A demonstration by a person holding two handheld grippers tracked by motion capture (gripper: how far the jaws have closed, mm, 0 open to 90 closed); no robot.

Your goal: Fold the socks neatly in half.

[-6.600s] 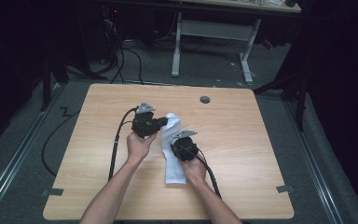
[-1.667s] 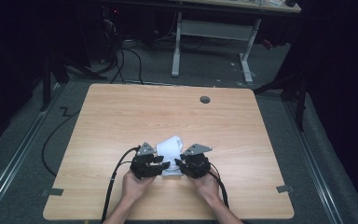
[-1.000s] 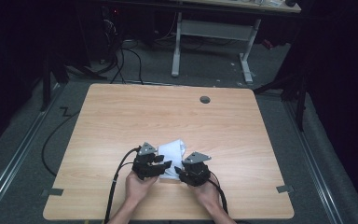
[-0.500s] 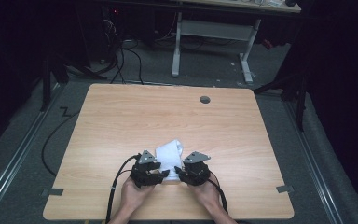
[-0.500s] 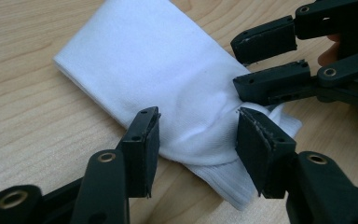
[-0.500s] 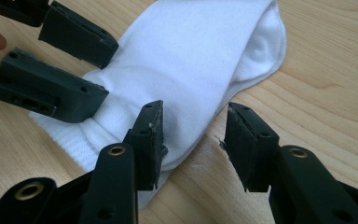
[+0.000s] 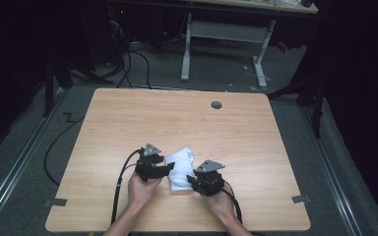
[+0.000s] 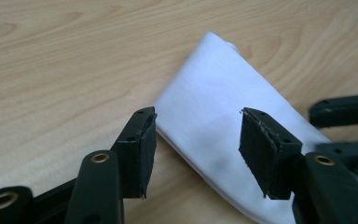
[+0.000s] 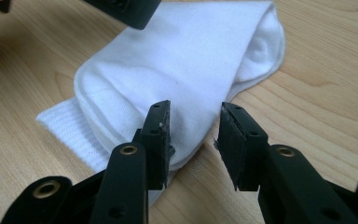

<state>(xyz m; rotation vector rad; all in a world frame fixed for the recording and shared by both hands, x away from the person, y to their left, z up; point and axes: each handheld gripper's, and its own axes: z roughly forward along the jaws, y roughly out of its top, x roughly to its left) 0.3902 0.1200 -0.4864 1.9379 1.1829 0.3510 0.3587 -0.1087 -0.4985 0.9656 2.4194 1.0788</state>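
Right gripper [image 7: 191, 179] at the near edge of the table [image 7: 128, 118]: jaws narrowed, just been closing, straddling the sock's near edge, pads not pressing it. Left gripper [image 7: 169, 168] just beyond: jaws wide, just been opening, nothing gripped, white folded sock [image 7: 181, 167] lying flat under them. The sock sits between the two grippers, near-centre. Fold looks done; what's left, probably a final tuck or backing off.
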